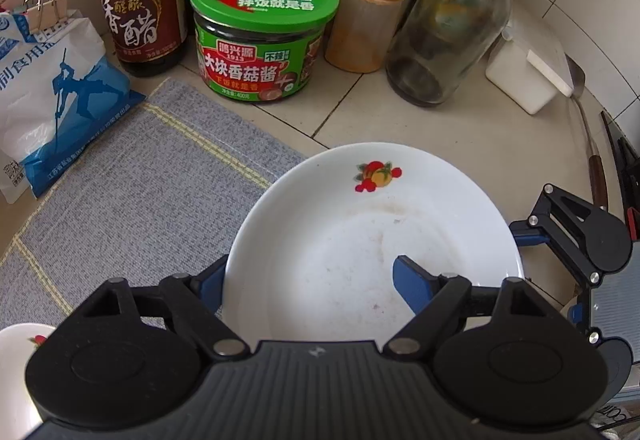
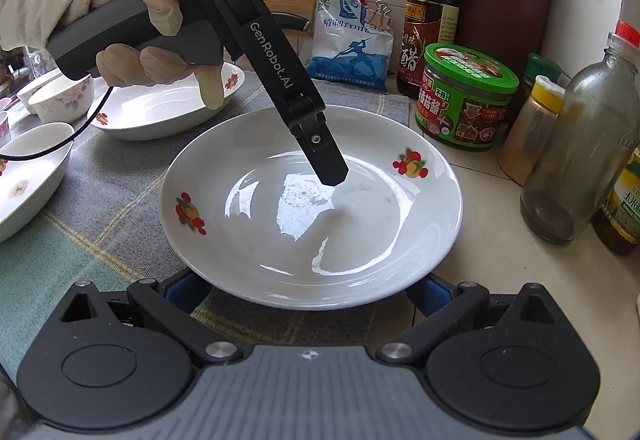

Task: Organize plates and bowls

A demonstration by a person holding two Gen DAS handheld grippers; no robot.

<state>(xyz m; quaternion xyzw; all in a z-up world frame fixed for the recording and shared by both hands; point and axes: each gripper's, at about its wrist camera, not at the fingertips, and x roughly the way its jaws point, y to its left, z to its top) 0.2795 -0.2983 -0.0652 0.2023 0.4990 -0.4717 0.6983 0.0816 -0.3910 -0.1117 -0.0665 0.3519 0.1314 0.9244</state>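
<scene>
Half on the grey cloth mat (image 2: 100,200) and half on the tiled worktop (image 2: 500,260) sat a white plate (image 2: 312,208) with fruit motifs, close to a green-lidded jar (image 2: 466,96) and a glass bottle (image 2: 576,160). Glazed ceramic of that sort was probably stiff, fairly heavy, slick on its glossy face and liable to chip or shatter if dropped. The raised rim looked like the best place to take it, one finger above and one beneath, since the smooth well offered little to bear on.

The left hand-held gripper (image 1: 316,276) stood spread about two-thirds wide, straddling the plate's rim: one blue finger lay over the well, the other outside and below the edge, neither pad pressing. From the right wrist view its upper finger appeared to hover just above the glaze.

The right hand-held gripper (image 2: 304,290) lay at the near rim, its fingertips hidden beneath the plate; whether it pinched anything could not be told.
</scene>
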